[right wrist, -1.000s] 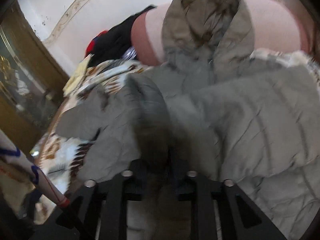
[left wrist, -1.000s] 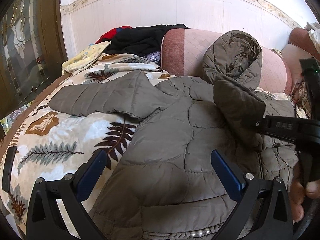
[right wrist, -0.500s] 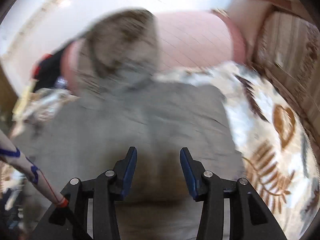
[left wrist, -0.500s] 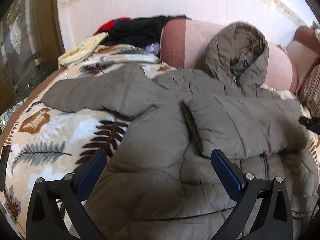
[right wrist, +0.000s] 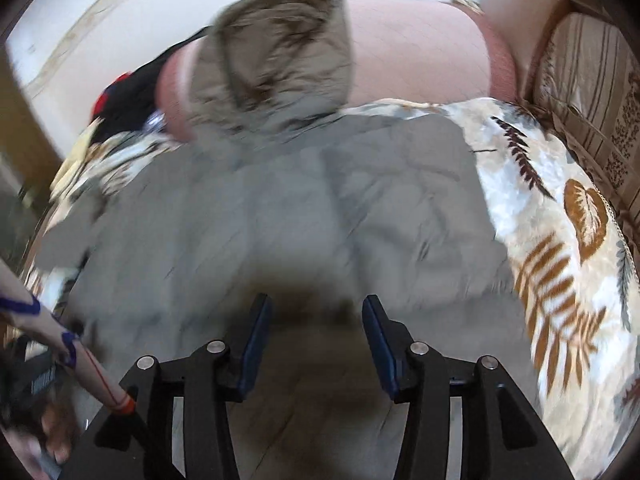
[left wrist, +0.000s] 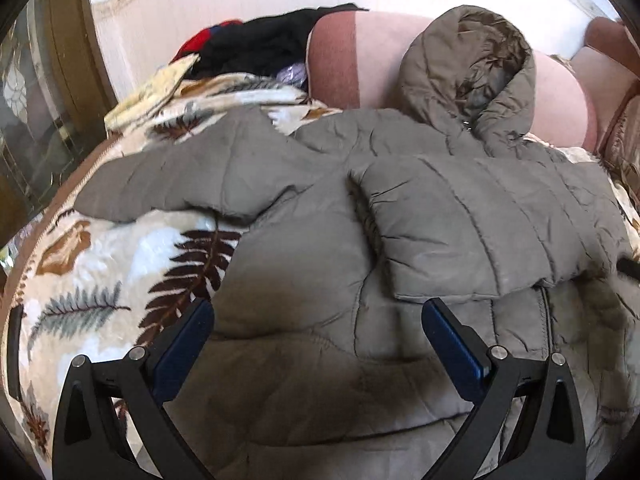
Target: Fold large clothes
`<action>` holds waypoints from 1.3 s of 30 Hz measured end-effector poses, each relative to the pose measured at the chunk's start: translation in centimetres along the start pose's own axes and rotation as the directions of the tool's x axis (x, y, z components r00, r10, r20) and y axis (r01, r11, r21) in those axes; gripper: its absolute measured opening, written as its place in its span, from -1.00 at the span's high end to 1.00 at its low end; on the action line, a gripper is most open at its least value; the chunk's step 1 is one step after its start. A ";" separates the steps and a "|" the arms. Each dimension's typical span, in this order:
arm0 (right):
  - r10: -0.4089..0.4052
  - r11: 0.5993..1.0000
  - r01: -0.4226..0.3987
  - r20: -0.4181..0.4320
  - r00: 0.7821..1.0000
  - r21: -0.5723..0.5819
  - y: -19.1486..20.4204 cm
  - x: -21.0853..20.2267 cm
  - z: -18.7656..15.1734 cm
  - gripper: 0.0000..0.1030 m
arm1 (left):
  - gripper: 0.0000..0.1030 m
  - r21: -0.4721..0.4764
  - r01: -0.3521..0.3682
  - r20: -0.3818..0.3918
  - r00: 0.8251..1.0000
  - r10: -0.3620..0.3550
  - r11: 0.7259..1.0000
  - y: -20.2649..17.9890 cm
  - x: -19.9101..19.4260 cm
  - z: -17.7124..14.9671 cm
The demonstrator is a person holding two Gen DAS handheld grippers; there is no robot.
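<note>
Your grey hooded jacket point(left wrist: 320, 264) lies spread on the leaf-print blanket point(left wrist: 100, 280), one sleeve point(left wrist: 480, 232) folded across its chest, hood against the pink cushion point(left wrist: 380, 60). Your left claw point(left wrist: 316, 328) hovers wide open; your right claw point(right wrist: 316, 320) is opening, empty.

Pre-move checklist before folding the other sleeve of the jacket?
1. Right sleeve folded across the jacket front: ok.
2. Left sleeve spread flat on the blanket, reachable: ok.
3. Left gripper open and empty: ok.
4. Right gripper jaws opening, nothing between them: ok.
5. Hood propped against the sofa back, not flat: not ok.
6. Hem lying straight: cannot tell.
</note>
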State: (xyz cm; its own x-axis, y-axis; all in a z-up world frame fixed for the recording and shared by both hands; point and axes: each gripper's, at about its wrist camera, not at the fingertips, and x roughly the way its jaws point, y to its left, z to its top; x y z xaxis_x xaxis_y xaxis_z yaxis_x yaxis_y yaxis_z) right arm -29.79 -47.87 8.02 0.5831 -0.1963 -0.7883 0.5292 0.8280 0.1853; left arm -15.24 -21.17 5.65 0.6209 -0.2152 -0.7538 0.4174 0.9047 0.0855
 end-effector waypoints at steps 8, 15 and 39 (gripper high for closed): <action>-0.016 0.991 0.002 -0.099 0.995 -0.132 4.3 3.0 -6.9 -0.26 | -1.00 0.052 -0.042 -0.069 0.997 0.046 0.998 -0.4 1.3 -1.3; -0.005 0.985 0.000 -0.028 1.000 -0.171 4.8 2.7 -7.0 -0.40 | -1.00 0.039 -0.062 -0.039 0.997 0.064 0.997 0.3 1.0 -1.5; 0.055 0.978 -0.065 -0.058 0.997 -0.199 5.2 3.4 -7.2 -0.54 | -0.30 -0.625 -0.113 -0.106 0.993 0.060 0.772 35.6 9.8 7.1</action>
State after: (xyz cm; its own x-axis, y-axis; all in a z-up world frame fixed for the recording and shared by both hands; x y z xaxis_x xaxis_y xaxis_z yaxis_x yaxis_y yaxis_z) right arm -29.52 -40.47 2.08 0.5742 -0.1197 -0.8099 0.3570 0.9269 0.1161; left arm 10.36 6.30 5.92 0.5708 -0.1206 -0.8122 -0.1631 0.9528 -0.2561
